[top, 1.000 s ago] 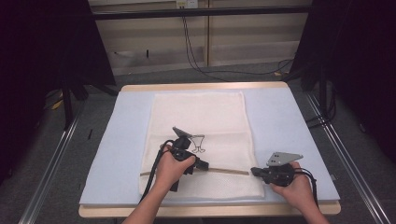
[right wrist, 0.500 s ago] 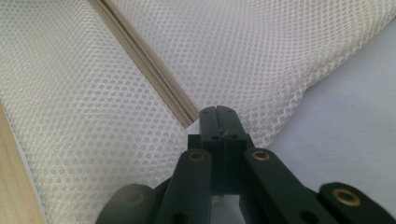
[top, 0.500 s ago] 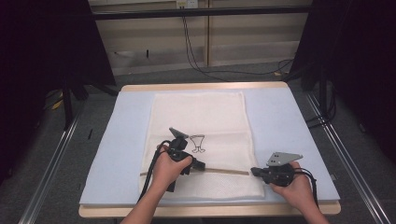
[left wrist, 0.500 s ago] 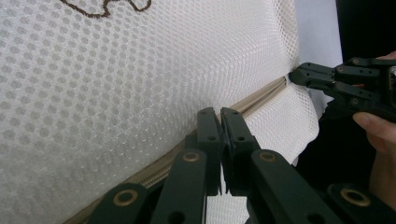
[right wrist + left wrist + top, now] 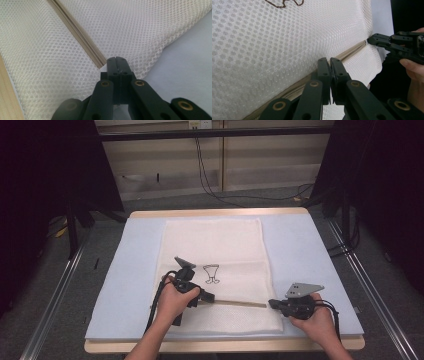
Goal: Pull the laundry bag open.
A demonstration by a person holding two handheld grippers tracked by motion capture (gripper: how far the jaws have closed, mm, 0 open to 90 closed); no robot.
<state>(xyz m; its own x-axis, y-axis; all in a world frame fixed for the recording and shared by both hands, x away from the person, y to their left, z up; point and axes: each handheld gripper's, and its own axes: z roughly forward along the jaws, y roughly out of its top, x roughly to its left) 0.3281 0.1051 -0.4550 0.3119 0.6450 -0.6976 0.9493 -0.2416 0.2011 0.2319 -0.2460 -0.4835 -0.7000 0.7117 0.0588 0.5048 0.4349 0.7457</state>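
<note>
Scene: a white honeycomb-mesh laundry bag (image 5: 215, 270) lies flat on a pale blue padded mat (image 5: 125, 285) over a light wooden table (image 5: 215, 213), centre of the high view.
Bag detail: a beige zipper (image 5: 235, 302) runs across the lower part of the bag; a small dark embroidered figure (image 5: 212, 273) sits just above it, mid-frame.
Left gripper (image 5: 206, 297): lower centre-left of the high view, at the zipper's left stretch; in the left gripper view (image 5: 330, 63) the jaws stand pressed together right on the zipper line, and they appear to pinch the slider or its pull, though the piece itself is hidden between them.
Right gripper (image 5: 273, 303): lower right of the high view, at the zipper's right end by the bag's edge; in the right gripper view (image 5: 117, 62) the jaws are together, their tips at the zipper end, apparently nipping the mesh there.
Step in hand: my reading is working the zipper, with the right side anchoring the bag end and the left carrying the slider.
Next move calls for: a steady pull of the left gripper along the zipper line, low and parallel to the mat, while the right holds firm so the mesh stays taut and does not bunch.
Risk: loose mesh catching in the teeth if tension drops.
</note>
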